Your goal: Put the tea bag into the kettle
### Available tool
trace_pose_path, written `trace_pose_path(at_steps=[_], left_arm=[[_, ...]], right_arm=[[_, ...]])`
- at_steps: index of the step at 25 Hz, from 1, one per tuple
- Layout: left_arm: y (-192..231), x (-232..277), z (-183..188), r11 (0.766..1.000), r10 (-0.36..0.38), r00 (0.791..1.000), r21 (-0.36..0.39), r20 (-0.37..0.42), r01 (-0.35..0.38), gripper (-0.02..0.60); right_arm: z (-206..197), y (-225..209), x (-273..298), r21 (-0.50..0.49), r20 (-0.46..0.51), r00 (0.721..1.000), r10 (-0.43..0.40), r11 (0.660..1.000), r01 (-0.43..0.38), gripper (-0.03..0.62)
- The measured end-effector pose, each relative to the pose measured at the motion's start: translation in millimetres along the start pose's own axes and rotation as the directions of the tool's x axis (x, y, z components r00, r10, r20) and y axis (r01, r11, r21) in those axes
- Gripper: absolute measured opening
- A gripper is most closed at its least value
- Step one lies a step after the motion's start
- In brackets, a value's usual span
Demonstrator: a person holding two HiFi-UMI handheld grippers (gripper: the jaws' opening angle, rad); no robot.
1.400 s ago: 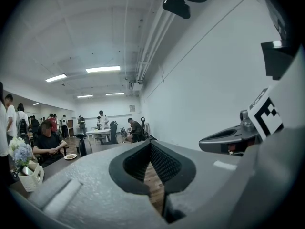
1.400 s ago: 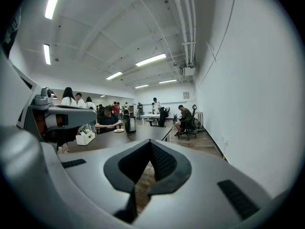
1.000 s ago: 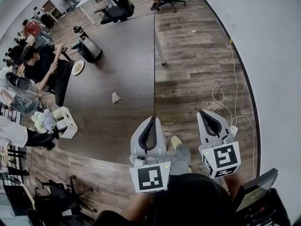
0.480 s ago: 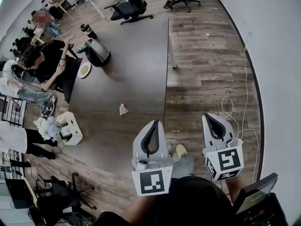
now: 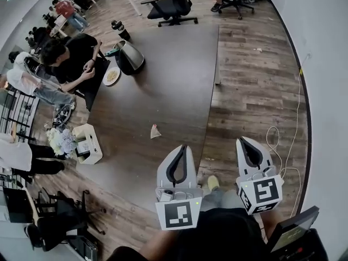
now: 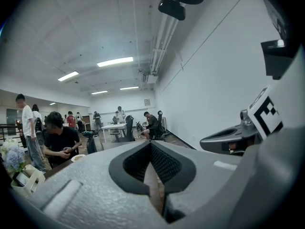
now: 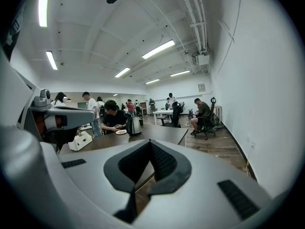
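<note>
At the bottom of the head view, the left gripper (image 5: 182, 148) and right gripper (image 5: 242, 141) are held side by side, each with its jaws together and nothing between them. The tea bag (image 5: 155, 131) lies just above the left gripper, on the dark table (image 5: 179, 80). The kettle (image 5: 130, 56) stands at the table's far end, in the upper left beside a plate (image 5: 112, 76).

Premises present as an open-plan office: long grey table (image 5: 163, 91) on a wood-plank floor (image 5: 255, 80), wheeled office chairs (image 5: 173, 7) at 12 o'clock, seated people (image 5: 70, 58) at 10 o'clock, and strip lights (image 7: 160, 49) on a white ceiling.
</note>
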State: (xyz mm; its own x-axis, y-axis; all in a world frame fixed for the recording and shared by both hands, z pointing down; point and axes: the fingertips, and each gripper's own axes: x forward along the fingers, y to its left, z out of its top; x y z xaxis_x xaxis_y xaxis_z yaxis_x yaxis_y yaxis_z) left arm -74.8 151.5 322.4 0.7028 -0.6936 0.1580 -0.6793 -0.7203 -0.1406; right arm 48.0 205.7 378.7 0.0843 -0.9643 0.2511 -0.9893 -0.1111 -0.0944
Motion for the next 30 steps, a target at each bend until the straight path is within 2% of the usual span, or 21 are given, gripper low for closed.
trace_pose_path(at_steps=[7,12,17,21,26,30], left_arm=[[30.5,1.7,-0.8,0.995,0.100,0.995,0.002,-0.016,-0.100,0.003],[62.8,8.7,0.3,0.974,0.226,0.974,-0.002,-0.026,-0.226,0.003],[102.6,16.3,-7.9,0.924,0.380,0.922,-0.019,-0.074,-0.382,0.003],[132.4,14.7,-13.1,0.866,0.494,0.863,-0.023,-0.111,-0.499,0.003],[155.6,11.7,-20.9,0.812,0.578,0.805,-0.007,-0.133,-0.584,0.003],[170.3,6.3,-32.9,0.775,0.624,0.763,0.010,-0.168,-0.632,0.003]], right_arm=[[15.1,19.8,34.6,-0.040,0.019,0.994,0.110,0.993,-0.109,0.002],[31.2,41.5,77.4,-0.085,0.010,0.969,0.245,0.966,-0.243,0.002],[44.8,62.1,126.0,-0.126,-0.028,0.919,0.393,0.911,-0.394,0.002],[51.6,81.6,158.8,-0.149,-0.060,0.866,0.497,0.853,-0.500,0.002],[49.6,102.9,186.8,-0.164,-0.096,0.810,0.579,0.793,-0.586,0.002],[40.2,124.3,204.4,-0.178,-0.144,0.752,0.643,0.731,-0.659,0.002]])
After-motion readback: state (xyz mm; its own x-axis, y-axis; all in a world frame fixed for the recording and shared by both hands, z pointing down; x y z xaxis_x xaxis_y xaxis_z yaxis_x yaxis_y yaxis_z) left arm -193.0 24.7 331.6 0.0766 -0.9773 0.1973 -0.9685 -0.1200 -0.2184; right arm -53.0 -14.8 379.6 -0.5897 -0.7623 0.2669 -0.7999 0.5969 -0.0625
